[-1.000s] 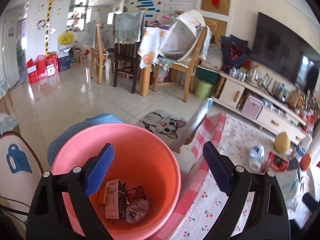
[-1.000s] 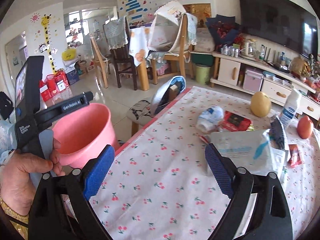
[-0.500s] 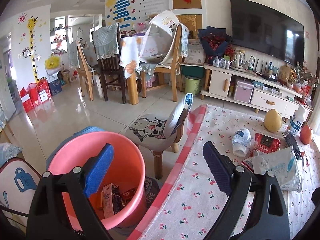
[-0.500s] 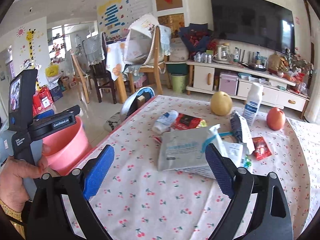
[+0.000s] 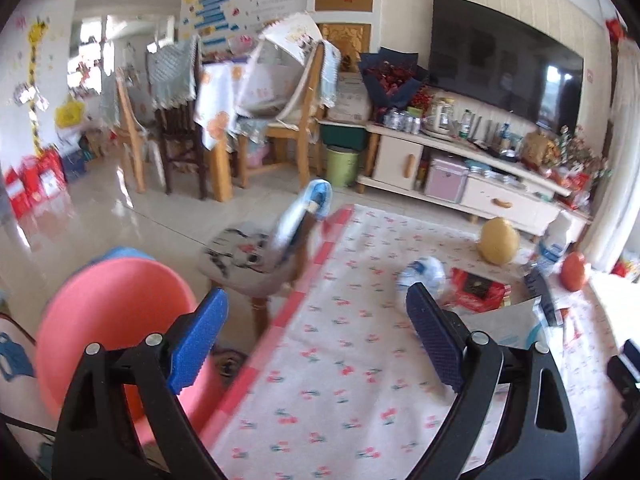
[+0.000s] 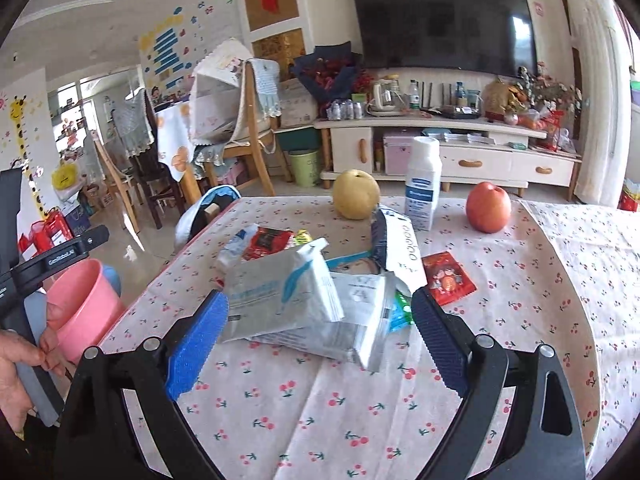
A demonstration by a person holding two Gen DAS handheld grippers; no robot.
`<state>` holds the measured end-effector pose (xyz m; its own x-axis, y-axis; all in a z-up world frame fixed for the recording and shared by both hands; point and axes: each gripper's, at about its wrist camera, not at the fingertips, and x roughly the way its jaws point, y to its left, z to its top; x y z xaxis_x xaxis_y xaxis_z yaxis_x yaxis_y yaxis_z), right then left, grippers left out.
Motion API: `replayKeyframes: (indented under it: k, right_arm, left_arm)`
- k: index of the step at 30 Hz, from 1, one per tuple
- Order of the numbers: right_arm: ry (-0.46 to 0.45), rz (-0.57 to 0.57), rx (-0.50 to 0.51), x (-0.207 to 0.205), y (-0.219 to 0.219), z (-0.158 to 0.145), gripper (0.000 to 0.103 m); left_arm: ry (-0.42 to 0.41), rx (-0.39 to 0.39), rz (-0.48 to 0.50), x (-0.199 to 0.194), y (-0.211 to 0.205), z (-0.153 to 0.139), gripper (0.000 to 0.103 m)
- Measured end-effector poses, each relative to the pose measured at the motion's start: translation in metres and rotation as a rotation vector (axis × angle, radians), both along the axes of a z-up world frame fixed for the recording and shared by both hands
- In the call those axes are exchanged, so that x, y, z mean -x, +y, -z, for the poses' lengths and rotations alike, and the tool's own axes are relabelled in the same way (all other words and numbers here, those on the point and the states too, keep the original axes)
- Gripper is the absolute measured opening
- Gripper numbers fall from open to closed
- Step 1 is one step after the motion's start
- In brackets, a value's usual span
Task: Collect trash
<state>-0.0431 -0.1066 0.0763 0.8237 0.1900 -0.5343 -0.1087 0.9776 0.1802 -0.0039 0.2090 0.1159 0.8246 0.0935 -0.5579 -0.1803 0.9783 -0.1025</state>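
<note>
Both tongs stand released with nothing between their blue pads: the right tongs [image 6: 318, 344] hover low over the worktop [image 6: 540, 320], and the left tongs [image 5: 316, 338] hang above the worktop's red-checked edge, their view smeared by motion blur.

Largest of the task's things is the pink bucket [image 6: 86, 300], standing on the floor off the worktop's left edge; from the left wrist view its rim [image 5: 116, 280] lies behind the left pad, and its contents cannot be made out there. A hand [image 6: 24, 376] gripping the left tool's handle covers part of it in the right wrist view.

Next comes the pile of grey-white plastic pouches [image 6: 288, 300], lying flat on the cherry-print cloth just beyond the right tongs and nearly centred between the pads, long side running left to right, slightly tilted. Beneath it, more wrappers are overlapped, and only a green corner shows.

A dark blue and white bag [image 6: 396, 240] stretches away from the pile toward the pear [image 6: 356, 194]. The crushed water bottle [image 6: 236, 246] lies at the pile's far left with a red-black packet [image 6: 266, 242] against it. Smallest is the red snack wrapper [image 6: 448, 278], flat and apart to the right, beyond the right pad.

A white bottle [image 6: 422, 182] stands upright near an apple [image 6: 488, 206].
</note>
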Motion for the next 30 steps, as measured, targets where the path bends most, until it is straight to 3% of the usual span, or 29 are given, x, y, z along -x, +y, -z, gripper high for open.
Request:
replayKeyframes:
  k: [4,10,14,22,30]
  right_arm:
    - [0.042,0.084,-0.041,-0.025,-0.032,0.009,0.092]
    - [0.126,0.13,-0.115,-0.068,-0.066,0.033,0.092]
    - [0.143,0.105,-0.092,-0.096,-0.07,0.04,0.092]
    - [0.145,0.037,-0.053,-0.138,-0.064,0.049,0.092]
    - [0.191,-0.048,0.036,-0.172,-0.044,0.07,0.092]
  left_arm:
    - [0.06,0.133,0.094,-0.032,-0.015,0.015,0.091]
    - [0.145,0.19,0.167,-0.088,-0.038,0.04,0.091]
    - [0.179,0.254,0.188,-0.118,-0.043,0.056,0.091]
    - [0.222,0.234,0.228,-0.162,-0.059,0.076,0.089]
    - [0.298,0.16,0.241,-0.185,-0.071,0.1,0.089]
